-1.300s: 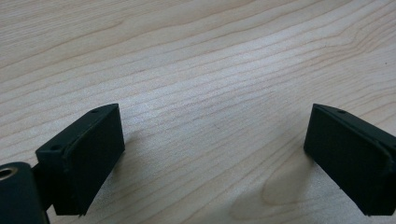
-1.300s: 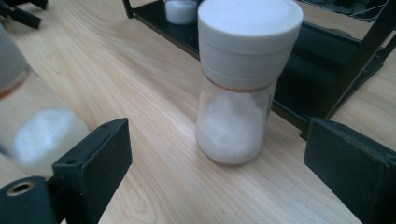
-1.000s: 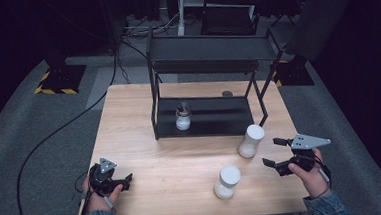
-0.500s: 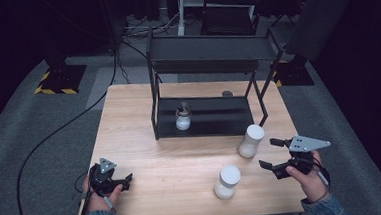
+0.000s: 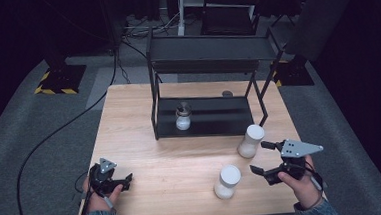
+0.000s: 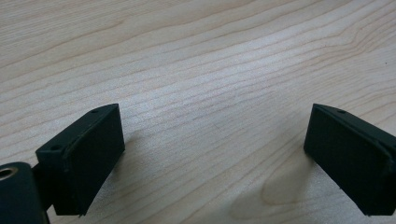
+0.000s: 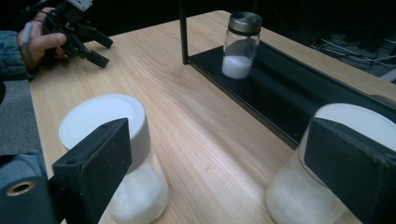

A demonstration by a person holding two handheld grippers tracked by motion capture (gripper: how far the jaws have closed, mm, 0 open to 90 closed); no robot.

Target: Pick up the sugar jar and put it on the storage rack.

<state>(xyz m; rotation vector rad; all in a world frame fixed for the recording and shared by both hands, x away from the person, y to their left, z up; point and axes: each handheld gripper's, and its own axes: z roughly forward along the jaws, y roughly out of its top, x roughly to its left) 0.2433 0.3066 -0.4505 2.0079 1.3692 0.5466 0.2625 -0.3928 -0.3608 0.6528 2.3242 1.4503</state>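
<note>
Two white-lidded jars of white powder stand on the wooden table point(image 5: 171, 153), one near the front point(image 5: 227, 181) and one by the rack's right foot point(image 5: 250, 140). On the lower shelf of the black rack point(image 5: 210, 61) sits a small glass jar with a metal lid point(image 5: 182, 116). My right gripper point(image 5: 259, 157) is open, just right of the two jars. In the right gripper view its jaws frame the front jar point(image 7: 100, 114) and the other jar point(image 7: 299, 200), touching neither. My left gripper point(image 5: 125, 180) rests open at the front left over bare wood point(image 6: 215, 70).
A small dark disc point(image 5: 227, 93) lies on the table behind the rack. The rack's upper shelf overhangs the lower one. Cables point(image 5: 55, 136) run over the grey floor at the left. The table's edge is close behind both hands.
My right gripper has crept a little to the left, toward the two white-lidded jars. The left gripper and the jars have not moved.
</note>
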